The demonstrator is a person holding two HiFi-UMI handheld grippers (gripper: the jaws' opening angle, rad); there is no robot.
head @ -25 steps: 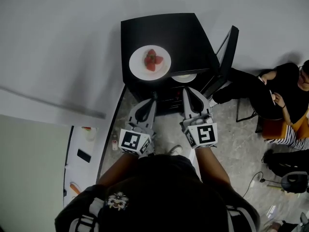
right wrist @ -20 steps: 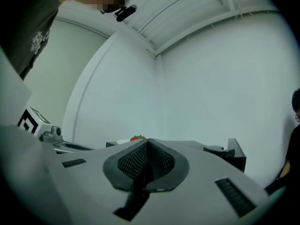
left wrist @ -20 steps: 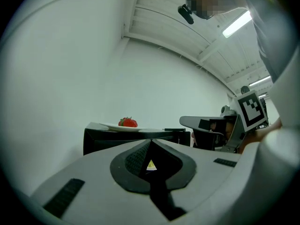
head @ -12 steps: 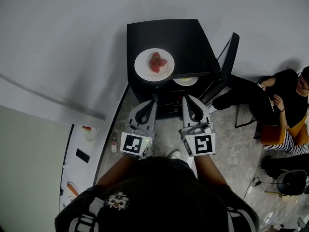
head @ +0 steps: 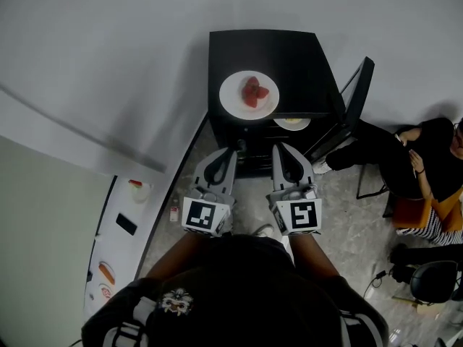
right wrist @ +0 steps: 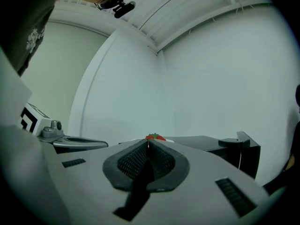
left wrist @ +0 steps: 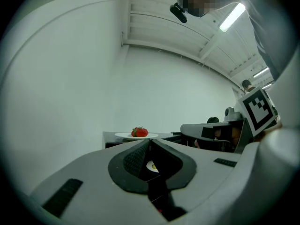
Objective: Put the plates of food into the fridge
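Observation:
A white plate of strawberries (head: pixel 249 95) sits on top of the small black fridge (head: pixel 289 53), whose door (head: pixel 356 98) stands open to the right. A second white plate (head: pixel 292 123) shows just inside the fridge opening. My left gripper (head: pixel 233 150) and right gripper (head: pixel 277 148) are held side by side in front of the fridge, both shut and holding nothing. In the left gripper view the strawberry plate (left wrist: pixel 137 135) lies beyond the left gripper (left wrist: pixel 149 141). In the right gripper view the strawberries (right wrist: pixel 154 137) peek over the right gripper (right wrist: pixel 148 142).
A seated person (head: pixel 427 147) is to the right of the fridge door, with a chair base (head: pixel 430 280) on the floor nearer me. At the lower left a white counter (head: pixel 116 255) carries a dark phone (head: pixel 126 224) and small items. A small bottle (head: pixel 174 212) stands on the floor.
The fridge and its plates have shifted to the right in the head view. Both grippers stay shut, side by side in front of the fridge, a little higher in the picture.

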